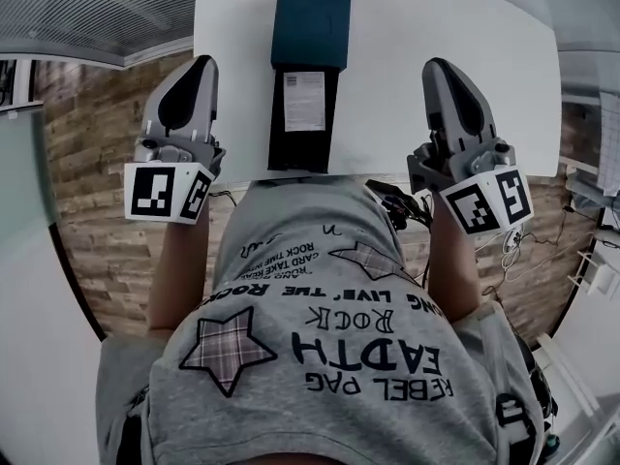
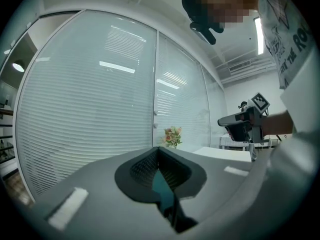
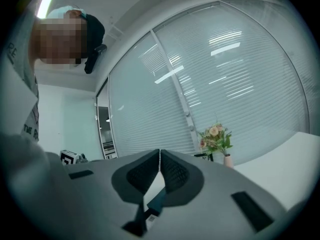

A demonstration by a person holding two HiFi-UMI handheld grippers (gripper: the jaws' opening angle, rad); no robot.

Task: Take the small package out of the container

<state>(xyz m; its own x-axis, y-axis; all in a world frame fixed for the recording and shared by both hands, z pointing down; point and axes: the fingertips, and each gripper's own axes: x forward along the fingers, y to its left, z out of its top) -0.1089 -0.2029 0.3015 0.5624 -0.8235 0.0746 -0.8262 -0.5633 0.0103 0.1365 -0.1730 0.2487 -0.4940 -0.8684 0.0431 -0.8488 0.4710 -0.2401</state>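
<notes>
white tabletop (image 1: 436,85) bears the dark container (image 1: 310,27) between your left hand-held gripper (image 1: 201,64) and right hand-held gripper (image 1: 436,66), each with jaws together, flowers (image 3: 215,136) beyond.

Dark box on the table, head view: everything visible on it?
The box is long and rectangular, looks like card: teal far section, black near section carrying a white label. It lies flat on the white table, lengthwise away from the person, near end by the table edge. The left gripper and right gripper flank it, not touching.
</notes>
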